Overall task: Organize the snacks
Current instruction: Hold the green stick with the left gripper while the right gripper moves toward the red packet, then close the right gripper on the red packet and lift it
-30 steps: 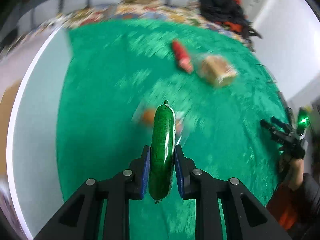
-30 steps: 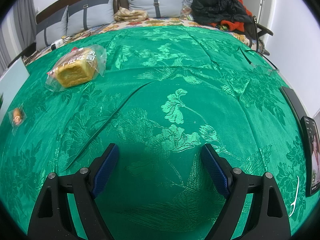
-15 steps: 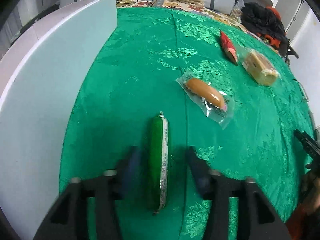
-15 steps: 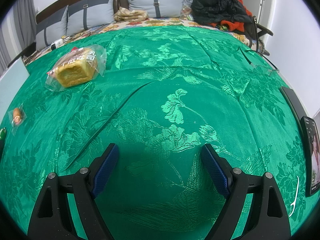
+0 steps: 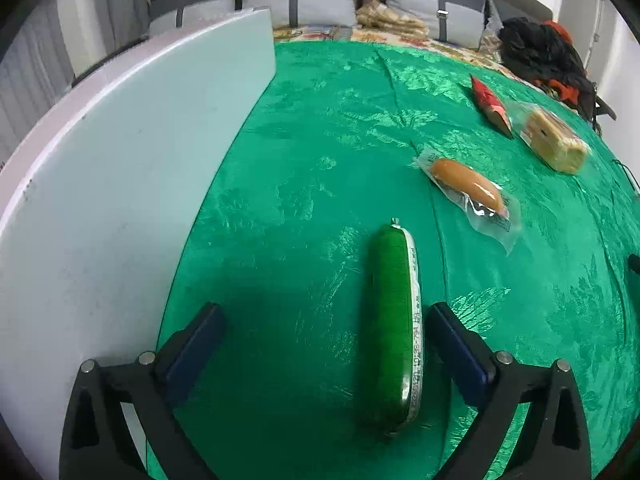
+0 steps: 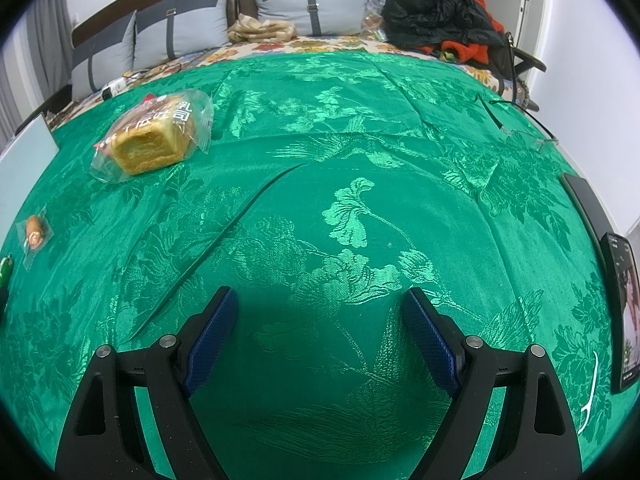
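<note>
The left gripper point(image 5: 324, 320) is opening its jaws wide. A green sausage point(image 5: 394, 324) lies on the green cloth point(image 5: 304, 152) between them — close to the right pad, but nothing squeezes it. Beside it sits a white board point(image 5: 120, 184). Farther off are a bun in a clear wrapper point(image 5: 468, 188), a red packet point(image 5: 490, 104) and a bagged bread loaf point(image 5: 554, 142). The right gripper point(image 6: 320, 320) hangs over bare cloth — jaws apart, holding nothing. A phone point(image 6: 622, 308) lies near the edge.
</note>
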The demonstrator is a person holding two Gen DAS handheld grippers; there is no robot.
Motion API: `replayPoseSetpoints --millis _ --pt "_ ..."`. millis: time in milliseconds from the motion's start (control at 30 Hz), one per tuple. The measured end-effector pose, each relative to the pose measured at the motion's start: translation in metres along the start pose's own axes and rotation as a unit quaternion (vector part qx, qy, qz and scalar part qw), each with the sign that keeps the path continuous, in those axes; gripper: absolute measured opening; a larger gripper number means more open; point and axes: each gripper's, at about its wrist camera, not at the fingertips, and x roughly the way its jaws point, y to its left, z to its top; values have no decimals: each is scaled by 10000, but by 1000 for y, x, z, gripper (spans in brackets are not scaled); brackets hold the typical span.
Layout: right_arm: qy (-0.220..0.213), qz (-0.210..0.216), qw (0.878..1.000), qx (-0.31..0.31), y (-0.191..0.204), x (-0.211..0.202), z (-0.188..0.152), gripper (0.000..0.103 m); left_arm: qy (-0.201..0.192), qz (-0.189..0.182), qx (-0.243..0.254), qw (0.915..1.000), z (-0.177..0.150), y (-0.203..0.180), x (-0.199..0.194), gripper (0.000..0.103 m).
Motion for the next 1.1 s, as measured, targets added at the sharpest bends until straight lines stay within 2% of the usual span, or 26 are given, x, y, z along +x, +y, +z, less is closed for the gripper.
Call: replayPoseSetpoints --millis 233,967,1033,1100 --pt "0 0 10000 1 0 0 0 87 -168 -4 -17 9999 -4 1 -1 103" --pt "20 -28 10000 -1 -1 0 0 88 -178 -8 -26 9998 -5 0 -2 103" --pt "138 -44 9999 -20 0 0 7 87 -179 -8 -28 9998 -5 0 -2 103" --pt "-61 64 10000 23 6 -10 24 87 -181 -8 -30 9998 -5 0 -2 103"
